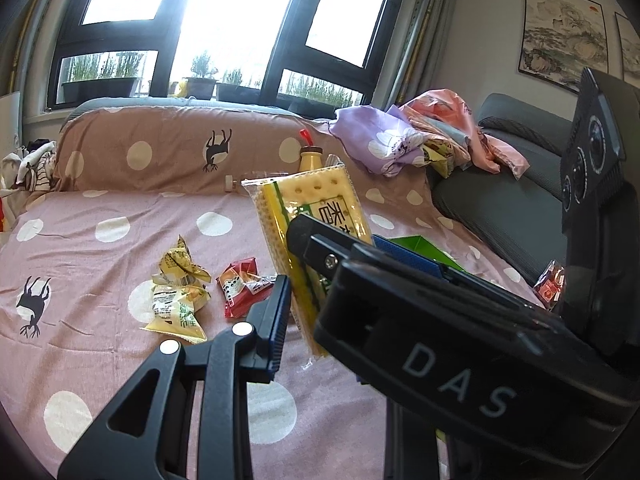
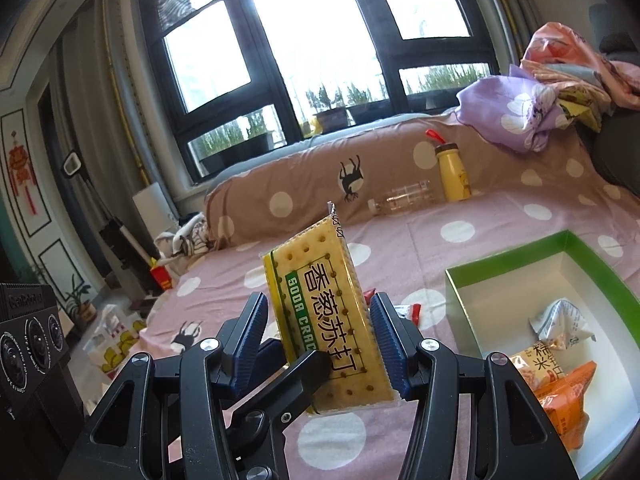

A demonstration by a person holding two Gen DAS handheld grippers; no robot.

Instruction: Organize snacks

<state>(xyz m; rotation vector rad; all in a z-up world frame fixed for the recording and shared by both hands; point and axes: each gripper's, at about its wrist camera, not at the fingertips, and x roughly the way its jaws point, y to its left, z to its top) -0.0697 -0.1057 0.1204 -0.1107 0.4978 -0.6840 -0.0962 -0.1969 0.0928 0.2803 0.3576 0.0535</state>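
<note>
A flat, glossy cracker packet (image 2: pixel 326 312) stands upright above the dotted pink bedspread (image 2: pixel 400 248). The left gripper (image 1: pixel 298 284) pinches its lower edge, ribbed pads pressed together; the right gripper (image 2: pixel 320 340) brackets its sides. A green-rimmed cardboard box (image 2: pixel 520 256) lies toward the bedspread's right edge.

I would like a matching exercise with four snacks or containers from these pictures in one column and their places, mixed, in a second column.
Things:
1. soda cracker pack
2. orange snack bag
3. yellow bottle
4. red snack packet

Places:
A. lying on the dotted bedsheet, beside yellow packets
B. standing upright near the brown pillow
C. inside the green box
D. held up between gripper fingers

Pairs: 1-D, 2-C, 3-B, 4-A
</note>
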